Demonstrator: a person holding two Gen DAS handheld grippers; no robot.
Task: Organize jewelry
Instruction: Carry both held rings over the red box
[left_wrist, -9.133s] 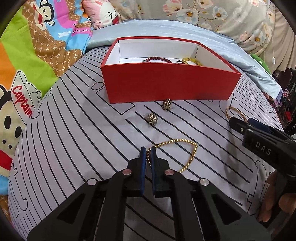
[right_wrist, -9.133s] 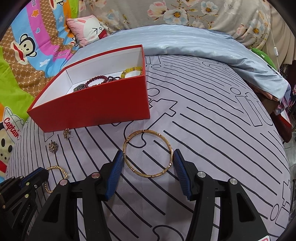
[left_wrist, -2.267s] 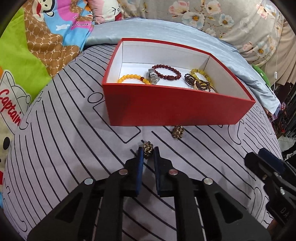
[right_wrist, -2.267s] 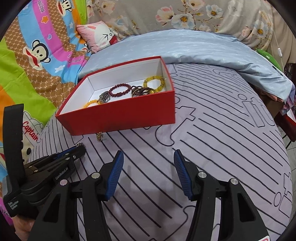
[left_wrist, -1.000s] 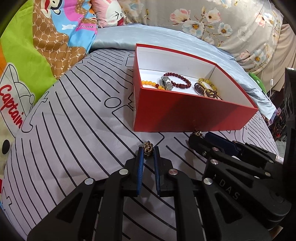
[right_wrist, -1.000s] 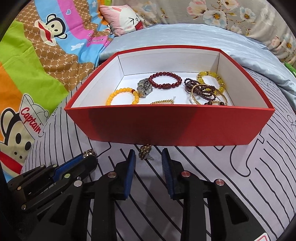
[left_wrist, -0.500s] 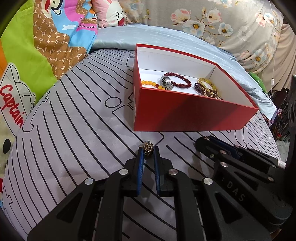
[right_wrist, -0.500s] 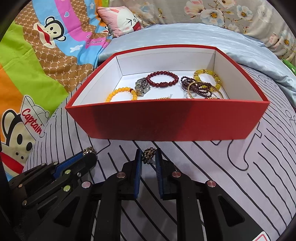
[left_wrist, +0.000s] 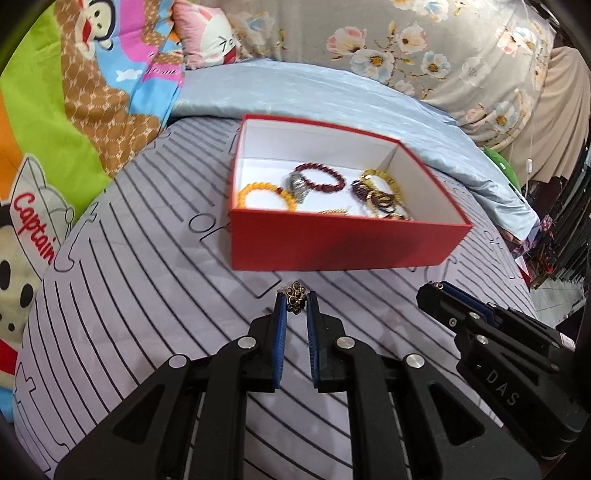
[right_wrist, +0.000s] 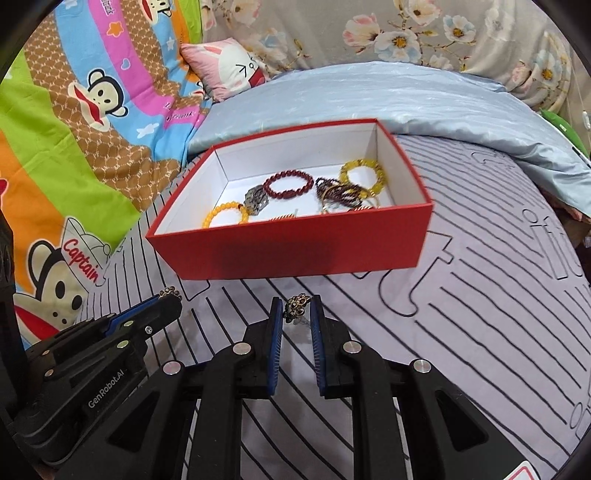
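A red box (left_wrist: 332, 243) (right_wrist: 295, 251) with a white inside stands on the striped bedspread and holds several bead bracelets (left_wrist: 319, 177) (right_wrist: 290, 184). My left gripper (left_wrist: 294, 306) is shut on a small gold flower earring (left_wrist: 295, 297) and holds it above the bedspread in front of the box; it shows in the right wrist view (right_wrist: 168, 297) at the left with the earring (right_wrist: 170, 292) at its tip. My right gripper (right_wrist: 296, 312) is shut on a second gold earring (right_wrist: 294, 308), also lifted in front of the box; it shows in the left wrist view (left_wrist: 434, 291) at the right.
The bedspread (right_wrist: 480, 314) is grey with black lines. A light blue quilt (left_wrist: 314, 96) lies behind the box. A cartoon monkey blanket (right_wrist: 74, 129) and a pink pillow (right_wrist: 229, 70) lie to the left. Floral fabric (left_wrist: 443, 48) is at the back.
Both grippers have risen from the bedspread with their earrings; the box interior shows more. One second ago the right gripper was open around its earring, then it closed on it.
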